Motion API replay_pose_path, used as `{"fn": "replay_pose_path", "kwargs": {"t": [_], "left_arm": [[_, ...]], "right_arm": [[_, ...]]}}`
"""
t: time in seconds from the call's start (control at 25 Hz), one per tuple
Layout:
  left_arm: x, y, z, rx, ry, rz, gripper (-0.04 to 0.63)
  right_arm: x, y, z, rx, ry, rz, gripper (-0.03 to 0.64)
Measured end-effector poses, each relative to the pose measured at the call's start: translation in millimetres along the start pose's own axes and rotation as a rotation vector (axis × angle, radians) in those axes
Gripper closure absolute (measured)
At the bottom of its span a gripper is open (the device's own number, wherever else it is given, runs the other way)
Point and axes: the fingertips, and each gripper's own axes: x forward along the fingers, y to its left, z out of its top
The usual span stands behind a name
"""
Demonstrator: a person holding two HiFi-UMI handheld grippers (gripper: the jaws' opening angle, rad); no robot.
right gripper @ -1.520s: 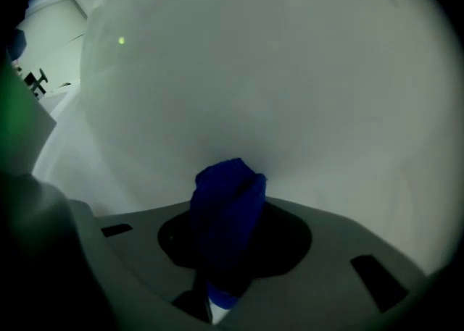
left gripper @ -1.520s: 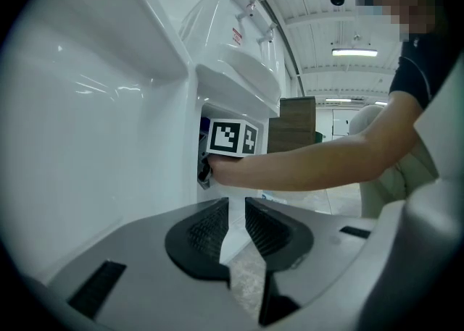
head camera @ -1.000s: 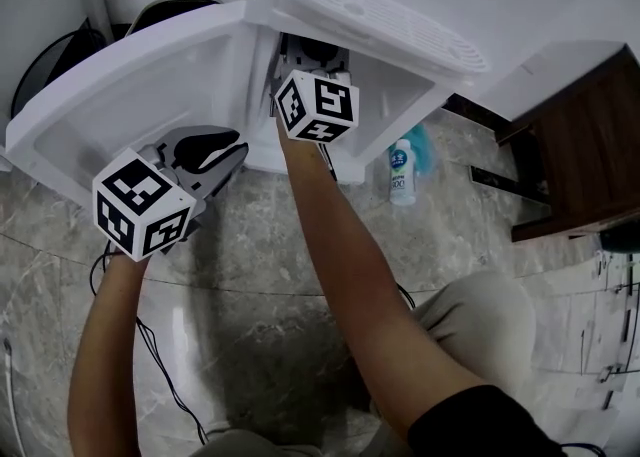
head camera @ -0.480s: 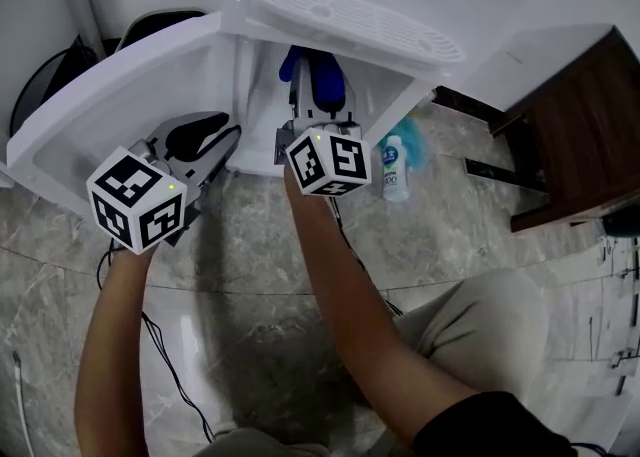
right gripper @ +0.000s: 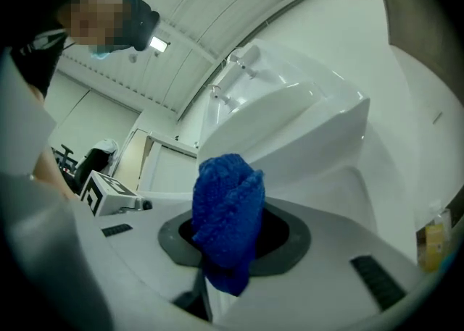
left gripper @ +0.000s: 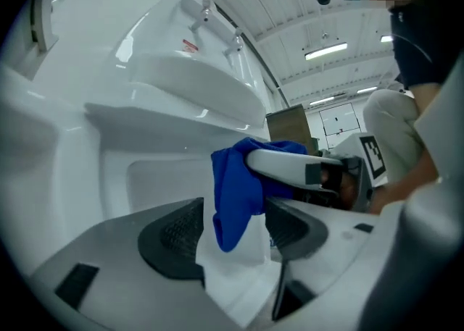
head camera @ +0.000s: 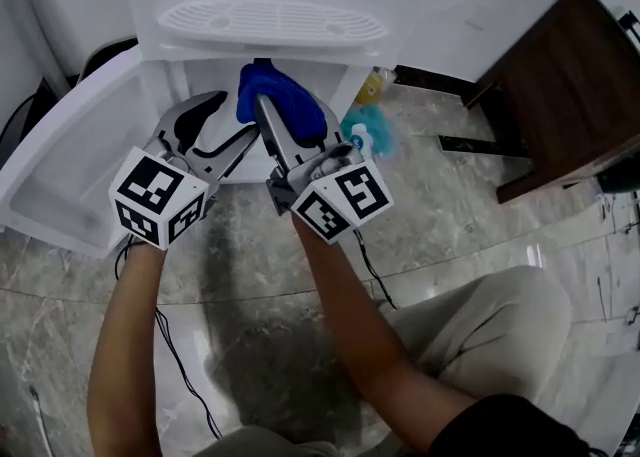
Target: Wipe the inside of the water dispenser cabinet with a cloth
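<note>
From where I stand, the right gripper (head camera: 268, 110) has its jaws closed tight on the blue cloth (head camera: 285, 95), which sits in a bunch at its tips and hangs a little below them. The left gripper (head camera: 232, 120) is just to the left of it, pointing the same way. Its jaws have just been opening and now stand wide. In the left gripper view the cloth hangs in line with the gap, just ahead of it, but neither pad presses on it, so that gripper holds nothing.

Both grippers point at the open cabinet (left gripper: 152, 177) of the dispenser. It lies straight ahead of them, under the drip tray (head camera: 270, 20), with its door (head camera: 60, 165) swung out to the left of the left gripper. The cloth is in front of the opening and not against any inner wall that I can see.

I'd judge this as a pause in the wiping, with the cloth held ready outside (perhaps for a re-grip, given the open left jaws). The next move seems to be to carry the cloth forward into the cabinet and press the bunched part flat on a wall or the floor of it. The grip needs to be firm enough that the cloth doesn't pull free as it drags.
</note>
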Motion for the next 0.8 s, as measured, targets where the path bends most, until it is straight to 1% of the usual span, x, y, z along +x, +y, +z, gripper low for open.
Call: {"fn": "replay_pose_path", "kwargs": {"t": [0.08, 0.16, 0.28, 0.32, 0.36, 0.4, 0.44, 0.52, 0.6, 0.68, 0.76, 0.8], "left_arm": [[8, -9, 5, 0.027, -0.011, 0.008, 0.339], [16, -17, 5, 0.082, 0.005, 0.020, 0.340], [28, -24, 0, 0.185, 0.068, 0.022, 0.342], [32, -26, -2, 0.201, 0.092, 0.017, 0.349], [35, -27, -4, 0.209, 0.118, 0.011, 0.375], [38, -27, -6, 0.211, 0.146, 0.006, 0.401], [40, -25, -7, 0.207, 0.169, 0.006, 0.411], [41, -25, -4, 0.170, 0.179, 0.016, 0.431], [40, -32, -5, 0.115, 0.153, 0.019, 0.451], [41, -35, -11, 0.093, 0.122, 0.009, 0.469], [52, -37, -15, 0.085, 0.078, -0.014, 0.472], [61, -40, -14, 0.070, 0.045, -0.031, 0.474]], "right_arm": [[-6, 4, 0, 0.023, 0.044, 0.046, 0.531], [-11, 4, -4, 0.028, 0.092, 0.068, 0.531], [-16, -4, -13, 0.029, 0.160, 0.087, 0.531], [-16, -6, -16, 0.042, 0.176, 0.095, 0.531], [-15, -9, -19, 0.055, 0.191, 0.098, 0.531], [-14, -12, -22, 0.061, 0.202, 0.097, 0.531], [-11, -14, -23, 0.061, 0.207, 0.098, 0.531], [-11, -15, -20, 0.054, 0.206, 0.110, 0.531], [-18, -14, -18, 0.037, 0.210, 0.125, 0.524], [-24, -15, -21, 0.020, 0.214, 0.128, 0.513], [-31, -25, -22, 0.007, 0.196, 0.099, 0.505], [-38, -33, -19, -0.006, 0.180, 0.072, 0.503]]}}
